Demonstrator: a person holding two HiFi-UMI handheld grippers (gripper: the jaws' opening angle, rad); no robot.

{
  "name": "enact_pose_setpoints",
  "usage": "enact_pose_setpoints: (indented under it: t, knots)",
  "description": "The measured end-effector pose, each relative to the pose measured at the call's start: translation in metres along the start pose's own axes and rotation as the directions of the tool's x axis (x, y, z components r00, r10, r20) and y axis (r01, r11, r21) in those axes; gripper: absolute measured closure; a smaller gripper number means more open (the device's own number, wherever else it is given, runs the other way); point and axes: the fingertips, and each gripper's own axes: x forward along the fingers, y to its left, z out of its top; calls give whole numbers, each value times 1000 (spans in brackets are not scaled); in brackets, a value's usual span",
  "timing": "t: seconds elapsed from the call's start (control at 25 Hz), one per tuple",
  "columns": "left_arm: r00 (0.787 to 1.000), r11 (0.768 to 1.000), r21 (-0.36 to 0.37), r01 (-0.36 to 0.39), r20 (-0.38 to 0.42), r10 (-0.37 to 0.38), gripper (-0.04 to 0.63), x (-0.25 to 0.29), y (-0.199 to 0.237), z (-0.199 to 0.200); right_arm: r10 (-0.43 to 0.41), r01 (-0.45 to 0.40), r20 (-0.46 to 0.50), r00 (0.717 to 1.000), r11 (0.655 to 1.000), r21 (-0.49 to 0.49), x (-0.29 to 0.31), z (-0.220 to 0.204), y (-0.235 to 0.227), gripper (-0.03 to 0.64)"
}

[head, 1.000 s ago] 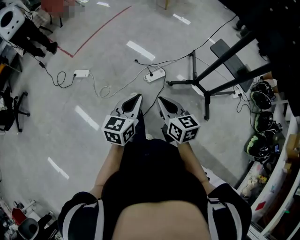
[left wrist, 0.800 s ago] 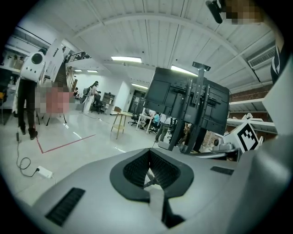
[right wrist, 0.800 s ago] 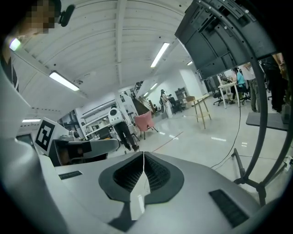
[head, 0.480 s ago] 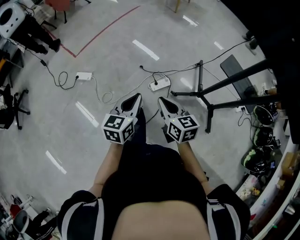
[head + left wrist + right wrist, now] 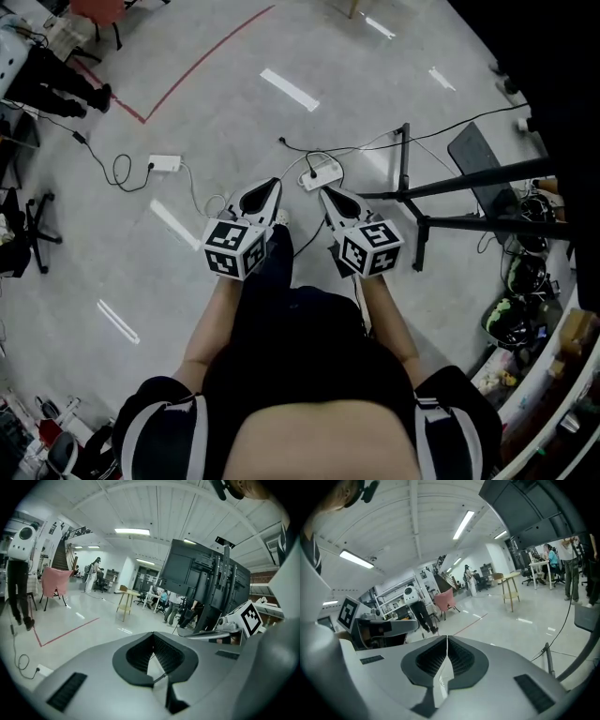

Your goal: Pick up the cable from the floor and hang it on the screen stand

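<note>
Two grippers are held side by side, the left gripper (image 5: 273, 184) and the right gripper (image 5: 324, 192), each with jaws pressed together and nothing between them. The cable (image 5: 441, 128) lies on the floor ahead of the fingertips, running from a white power strip (image 5: 322, 172) past the screen stand (image 5: 405, 164). It is judged light and limp, so a mid-length grasp is advised. The stand's legs, right of the fingertips, may snag it. A white adapter (image 5: 164, 163) lies to their left.

The grey floor (image 5: 178, 281) bears a red tape line (image 5: 202, 58). A white power strip (image 5: 322, 172) lies beside the black stand legs (image 5: 404, 159), a second white block (image 5: 164, 163) well apart near the left edge, and a thin black cable (image 5: 469, 119) runs rightward.
</note>
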Motion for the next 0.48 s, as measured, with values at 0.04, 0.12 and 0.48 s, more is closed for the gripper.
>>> enact_pose_setpoints:
  t: [0.04,0.12,0.48]
  knots:
    - [1000,1000,-2,2,-7,-2,588,6,7,2,-4,4,-10,1000,1000,-2,7,3,-4,592]
    - [1000,1000,-8,4,-22,-4,588,17,22,6,-10,10,-31,999,1000,-5,24,9,-12,592]
    - [997,1000,-21,15,-78,-16,589,70,96,19,-13,11,-122,992,1000,-19,103,35,-44,592]
